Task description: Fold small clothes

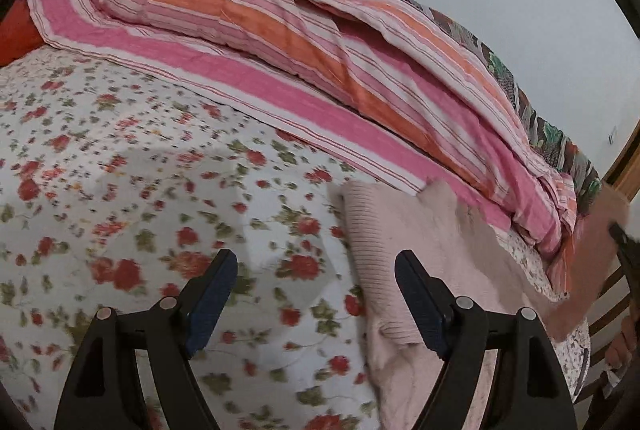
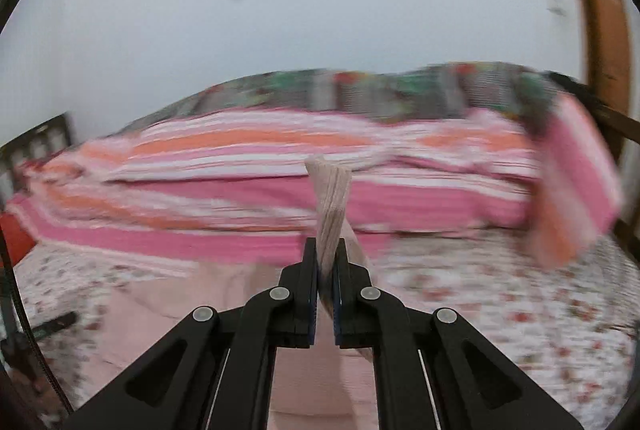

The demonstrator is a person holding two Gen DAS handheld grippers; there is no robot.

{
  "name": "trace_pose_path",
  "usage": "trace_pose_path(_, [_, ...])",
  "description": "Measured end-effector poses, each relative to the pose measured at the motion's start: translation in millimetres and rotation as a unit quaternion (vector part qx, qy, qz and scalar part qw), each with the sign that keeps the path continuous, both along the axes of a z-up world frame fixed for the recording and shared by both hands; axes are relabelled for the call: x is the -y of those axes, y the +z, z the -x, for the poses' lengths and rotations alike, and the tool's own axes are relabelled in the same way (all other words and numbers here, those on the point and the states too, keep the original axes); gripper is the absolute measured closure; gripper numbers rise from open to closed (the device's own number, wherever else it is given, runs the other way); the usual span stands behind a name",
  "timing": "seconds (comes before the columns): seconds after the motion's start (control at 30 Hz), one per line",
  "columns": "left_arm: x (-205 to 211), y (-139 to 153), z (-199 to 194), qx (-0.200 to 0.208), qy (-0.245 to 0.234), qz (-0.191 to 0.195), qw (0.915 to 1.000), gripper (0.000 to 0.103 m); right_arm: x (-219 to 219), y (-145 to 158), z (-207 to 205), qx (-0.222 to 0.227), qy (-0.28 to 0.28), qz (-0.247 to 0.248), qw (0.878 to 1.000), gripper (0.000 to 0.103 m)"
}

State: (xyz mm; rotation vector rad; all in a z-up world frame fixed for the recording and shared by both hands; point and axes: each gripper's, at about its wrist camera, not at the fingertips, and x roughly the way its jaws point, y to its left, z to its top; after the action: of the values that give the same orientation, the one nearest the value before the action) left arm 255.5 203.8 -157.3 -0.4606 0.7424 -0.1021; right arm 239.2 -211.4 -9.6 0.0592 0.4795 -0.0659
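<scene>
A pale pink knit garment (image 1: 404, 230) lies on the floral bedsheet (image 1: 120, 190), its ribbed hem toward the left. My left gripper (image 1: 316, 266) is open and empty, just above the sheet, with its right finger over the garment's edge. My right gripper (image 2: 326, 250) is shut on a ribbed edge of the garment (image 2: 332, 198) and holds it lifted above the bed; the rest of the garment (image 2: 168, 310) lies below. The right gripper shows blurred at the far right of the left wrist view (image 1: 624, 242).
A pink, orange and white striped quilt (image 1: 280, 30) is bunched along the far side of the bed against the white wall. An orange-red pillow (image 1: 16, 30) lies at the left. A wooden bed frame (image 2: 600, 30) stands at the right.
</scene>
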Motion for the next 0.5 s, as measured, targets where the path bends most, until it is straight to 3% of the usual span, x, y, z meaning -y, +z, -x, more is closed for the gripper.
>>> trace_pose_path(0.13, [-11.0, -2.4, 3.3, 0.001, -0.001, 0.002, 1.0000, 0.023, -98.9, -22.0, -36.9, -0.033, 0.075, 0.020, 0.996, 0.097])
trace_pose_path(0.27, [-19.9, -7.2, 1.5, -0.006, 0.007, 0.003, 1.0000, 0.023, -174.1, -75.3, -61.9, -0.093, 0.148, 0.022, 0.984, 0.097])
trace_pose_path(0.43, [-21.2, -5.2, 1.7, 0.001, 0.006, 0.001, 1.0000, 0.023, -216.6, -137.8, -69.7, -0.163, 0.198, 0.031, 0.966, 0.095])
trace_pose_path(0.47, [-20.4, -4.7, 2.1, 0.003, 0.005, 0.003, 1.0000, 0.023, -221.6, -148.2, -70.6, -0.180, 0.216, 0.029, 0.959, 0.091])
trace_pose_path(0.5, [-19.4, -4.5, 2.0, 0.004, 0.002, 0.006, 1.0000, 0.023, -223.3, -153.1, -70.6, -0.193, 0.231, 0.025, 0.953, 0.080])
